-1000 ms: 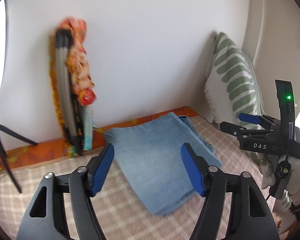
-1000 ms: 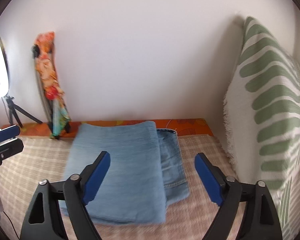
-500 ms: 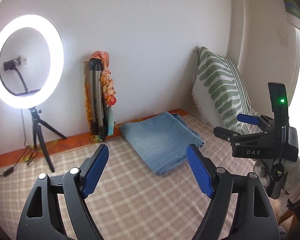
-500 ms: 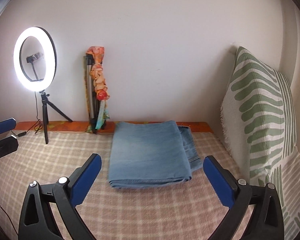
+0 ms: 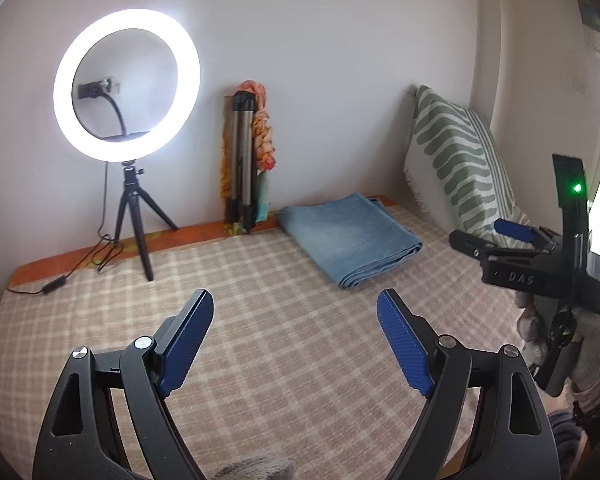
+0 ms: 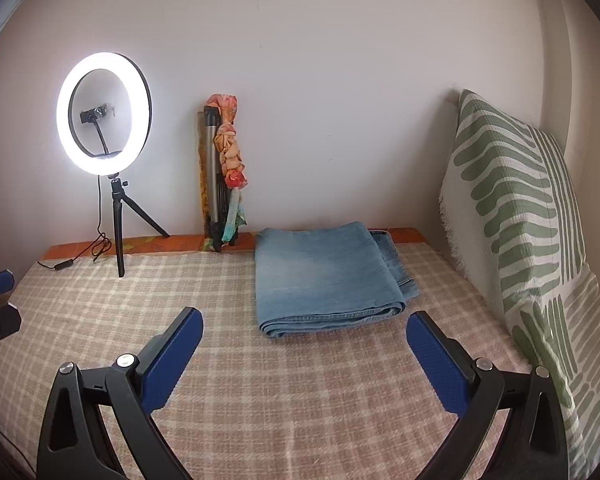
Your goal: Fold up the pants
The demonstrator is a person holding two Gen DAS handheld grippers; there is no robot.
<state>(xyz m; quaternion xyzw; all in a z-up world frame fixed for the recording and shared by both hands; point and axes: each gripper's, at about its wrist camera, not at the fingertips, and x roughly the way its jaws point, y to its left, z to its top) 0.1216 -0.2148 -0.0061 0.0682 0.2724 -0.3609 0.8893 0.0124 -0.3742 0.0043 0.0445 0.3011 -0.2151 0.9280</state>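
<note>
While your left gripper (image 5: pixel 295 344) is opening its blue jaws wider with nothing between them, you have one glowing ring light (image 6: pixel 103 113) at far left, one folded tripod (image 6: pixel 214 176), then one folded blue denim pants (image 6: pixel 328 276) by the wall, one green striped pillow (image 6: pixel 516 208). Your right gripper (image 6: pixel 304 360) gapes fully, empty. Checked blanket (image 6: pixel 260 380) lies bare up front.

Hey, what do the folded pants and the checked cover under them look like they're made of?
The folded pants look like light blue denim: faded, matte, with stitched hems showing at the layered front edge. The checked cover appears to be a woven fabric, possibly cotton or a blend, with a soft, slightly fuzzy matte surface in pinkish beige and cream plaid. The exact fibre of either cannot be told.
</note>
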